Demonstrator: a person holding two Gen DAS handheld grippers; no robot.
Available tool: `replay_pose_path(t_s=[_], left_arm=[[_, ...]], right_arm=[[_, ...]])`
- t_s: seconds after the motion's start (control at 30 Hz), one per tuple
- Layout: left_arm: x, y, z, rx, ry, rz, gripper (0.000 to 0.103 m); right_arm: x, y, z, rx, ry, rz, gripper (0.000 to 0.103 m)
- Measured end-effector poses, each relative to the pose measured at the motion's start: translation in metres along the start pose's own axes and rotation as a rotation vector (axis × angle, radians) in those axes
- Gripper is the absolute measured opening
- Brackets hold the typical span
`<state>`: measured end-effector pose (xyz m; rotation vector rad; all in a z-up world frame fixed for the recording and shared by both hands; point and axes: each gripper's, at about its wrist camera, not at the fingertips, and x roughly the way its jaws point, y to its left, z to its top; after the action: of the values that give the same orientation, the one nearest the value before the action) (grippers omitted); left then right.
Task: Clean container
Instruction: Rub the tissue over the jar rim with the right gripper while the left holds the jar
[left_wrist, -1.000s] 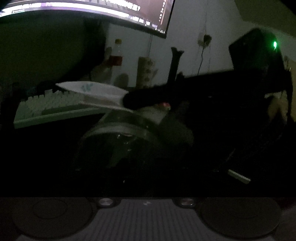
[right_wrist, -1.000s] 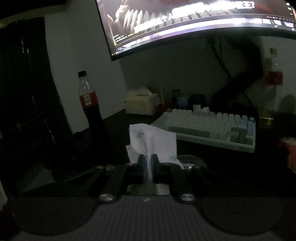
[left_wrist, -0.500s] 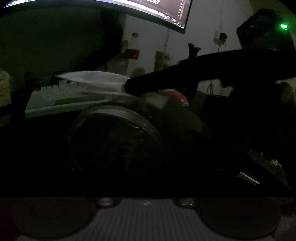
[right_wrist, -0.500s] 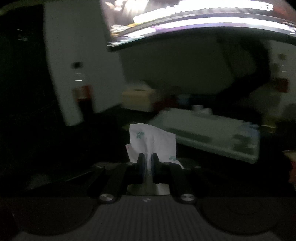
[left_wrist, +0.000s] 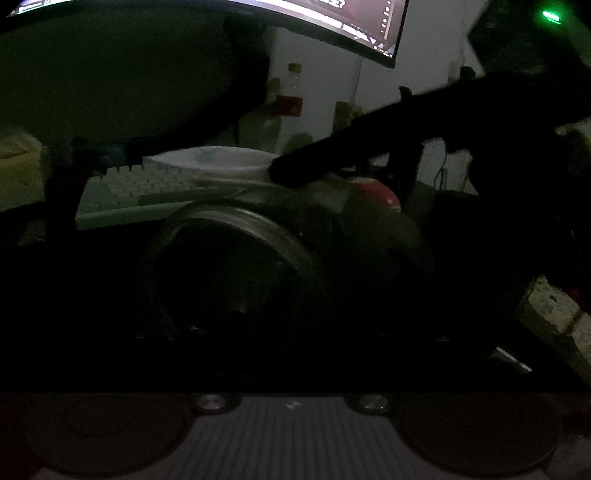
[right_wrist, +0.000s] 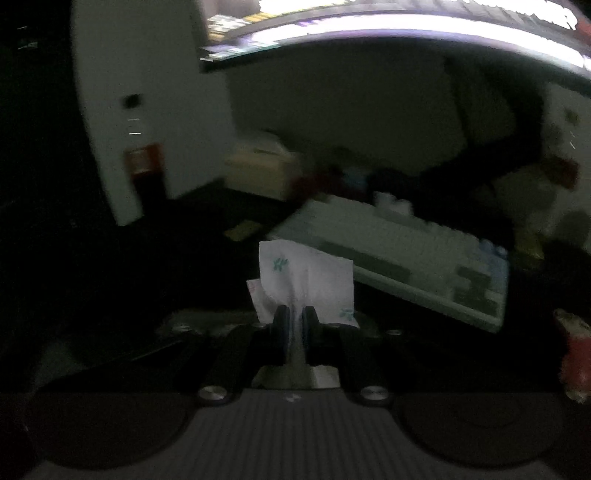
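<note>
Clear round glass container (left_wrist: 236, 273) at frame centre judged rigid, slippery, breakable, best gripped at rim; soft white tissue (right_wrist: 306, 284) is clamped in right gripper (right_wrist: 294, 325), left gripper's jaw state cannot be told.

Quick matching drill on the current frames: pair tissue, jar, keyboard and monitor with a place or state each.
Things:
1. tissue
2. jar
3. keyboard
4. monitor

Places or states:
A. lit, at the top of the view
B. pinched in the right gripper
C. on its side, mouth toward the left camera
D. pale, on the desk behind

Pairs: 1-B, 2-C, 3-D, 4-A
</note>
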<state>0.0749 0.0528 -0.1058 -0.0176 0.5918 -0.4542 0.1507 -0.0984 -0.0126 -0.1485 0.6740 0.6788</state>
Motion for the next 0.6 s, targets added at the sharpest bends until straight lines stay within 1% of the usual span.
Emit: replay_pose_path(t_s=[0.07,0.1,0.17,0.2,0.27,0.33,0.4,0.43,0.5,0.57,0.6], left_arm=[[-0.001,0.0,0.0,-0.002,0.0,0.004,0.053],[-0.001,0.0,0.0,-0.004,0.001,0.005,0.053],[-0.001,0.0,0.0,-0.004,0.001,0.009,0.053],[-0.002,0.0,-0.001,-0.004,0.001,0.011,0.053],[-0.003,-0.001,-0.001,-0.007,0.002,0.012,0.054],[-0.004,-0.001,-0.001,-0.009,0.002,0.01,0.055],[-0.005,0.0,-0.001,-0.012,0.0,0.013,0.055],[-0.005,0.001,-0.001,-0.016,-0.001,0.014,0.055],[-0.006,0.002,-0.001,-0.019,-0.003,0.009,0.061],[-0.006,0.003,-0.002,-0.022,-0.007,0.007,0.064],[-0.005,0.003,-0.002,-0.021,-0.009,0.01,0.065]], right_arm=[[0.001,0.005,0.004,0.003,0.031,-0.005,0.01],[0.0,0.013,0.003,-0.026,0.034,0.024,0.01],[-0.004,0.032,-0.001,-0.097,0.032,0.12,0.01],[-0.006,0.04,-0.003,-0.127,0.029,0.137,0.01],[-0.005,0.043,-0.003,-0.155,0.025,0.117,0.01],[0.0,0.03,0.002,-0.107,0.036,0.098,0.01],[0.008,0.014,0.007,-0.064,0.043,0.009,0.01],[0.011,0.008,0.01,-0.05,0.044,-0.021,0.01],[0.011,0.005,0.012,-0.006,0.047,-0.012,0.01],[0.009,0.015,0.01,-0.022,0.034,0.044,0.011],[0.007,0.021,0.009,-0.04,0.028,0.087,0.011]])
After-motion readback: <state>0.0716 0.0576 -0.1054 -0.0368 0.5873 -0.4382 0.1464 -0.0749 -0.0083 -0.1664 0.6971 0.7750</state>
